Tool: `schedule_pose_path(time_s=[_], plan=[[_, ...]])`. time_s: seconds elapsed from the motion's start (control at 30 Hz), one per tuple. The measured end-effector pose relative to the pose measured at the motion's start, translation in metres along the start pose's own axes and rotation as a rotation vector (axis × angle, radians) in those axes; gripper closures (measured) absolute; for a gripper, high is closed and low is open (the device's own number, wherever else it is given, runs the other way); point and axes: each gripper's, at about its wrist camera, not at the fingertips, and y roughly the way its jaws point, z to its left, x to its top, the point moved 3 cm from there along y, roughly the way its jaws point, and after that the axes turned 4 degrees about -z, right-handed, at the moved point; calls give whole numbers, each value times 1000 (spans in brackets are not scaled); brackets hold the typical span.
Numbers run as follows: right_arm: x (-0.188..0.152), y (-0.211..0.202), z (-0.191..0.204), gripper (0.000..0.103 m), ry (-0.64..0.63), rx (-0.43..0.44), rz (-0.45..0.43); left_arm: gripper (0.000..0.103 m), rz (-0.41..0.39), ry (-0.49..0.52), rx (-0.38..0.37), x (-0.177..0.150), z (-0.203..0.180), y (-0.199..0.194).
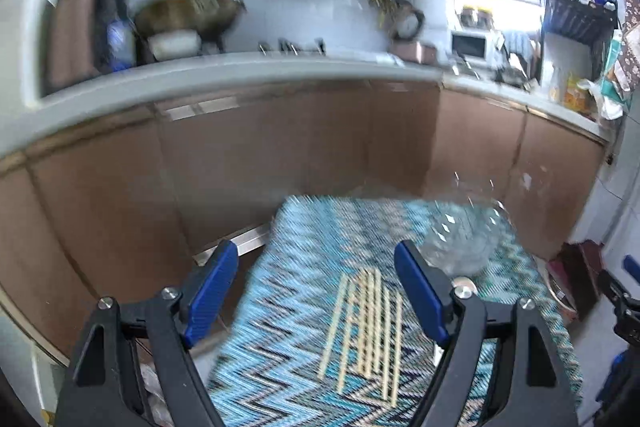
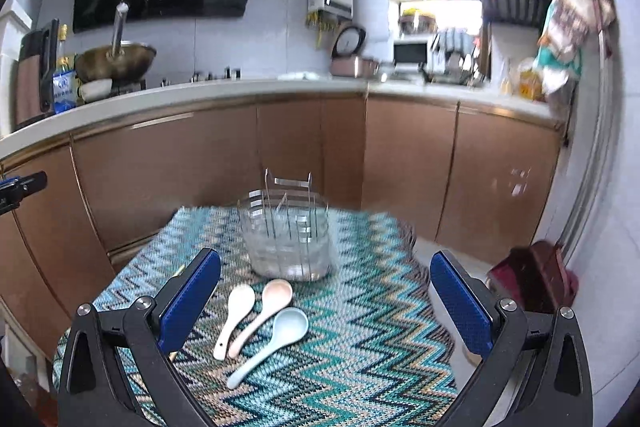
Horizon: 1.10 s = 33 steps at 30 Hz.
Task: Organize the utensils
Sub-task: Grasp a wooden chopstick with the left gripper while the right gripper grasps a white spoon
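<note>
Our left tongs (image 1: 316, 291) were spread wide and held nothing, hovering above the bundle of chopsticks (image 1: 368, 331), which lay side by side on the zigzag cloth (image 1: 280, 379) that covered the desk. We judged that the gap was kept wide so the whole bundle could fit between the blue pads (image 1: 208, 291) in one take. The left wrist view was blurred, so we could not tell how high the tongs stood over the sticks.

Our right tongs (image 2: 326, 299) were likewise released and empty, poised over three spoons: a white spoon (image 2: 236, 319), a pink spoon (image 2: 266, 307) and a pale blue spoon (image 2: 272, 343). Their handles fanned toward us, the white and pink ones close together or touching, which we thought left the blue one easiest to pick singly.

Just beyond the spoons stood the clear holder (image 2: 288, 239) with metal dividers, upright and apparently empty, presumably set there as the place for every utensil. Nothing had yet been sorted.
</note>
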Motion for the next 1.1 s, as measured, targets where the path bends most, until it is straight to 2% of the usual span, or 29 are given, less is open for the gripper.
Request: schedule_pose_path(time_s=[0.13, 0.2, 0.27, 0.33, 0.37, 0.4, 0.43, 0.53, 0.67, 0.73, 0.83, 0.9, 1.1], plan=[[-15, 34, -19, 2, 82, 87, 105, 24, 119, -10, -65, -6, -5, 39], [-26, 53, -29, 11, 130, 130, 166, 25, 178, -27, -106, -11, -9, 59], [-38, 74, -34, 27, 176, 186, 232, 25, 241, -33, -130, -15, -12, 80], [-53, 95, -37, 40, 223, 266, 304, 29, 299, -41, -159, -19, -16, 99], [-59, 105, -38, 47, 235, 292, 331, 36, 327, -46, -172, -20, -17, 109], [-67, 117, -37, 49, 248, 322, 368, 42, 353, -49, -179, -22, -18, 120], [-74, 128, -36, 53, 254, 345, 401, 45, 382, -52, -187, -25, -20, 131], [-88, 152, -30, 56, 261, 401, 471, 48, 456, -54, -201, -32, -25, 159], [-100, 179, -27, 61, 246, 440, 527, 59, 529, -47, -204, -35, -30, 194], [-104, 189, -26, 63, 236, 456, 547, 60, 568, -42, -205, -36, -34, 214], [-110, 203, -28, 67, 227, 466, 569, 62, 624, -16, -201, -40, -43, 240], [-113, 209, -30, 67, 232, 476, 581, 68, 660, -1, -200, -44, -48, 256], [-118, 216, -33, 71, 252, 515, 591, 78, 740, 47, -173, -61, -61, 289]])
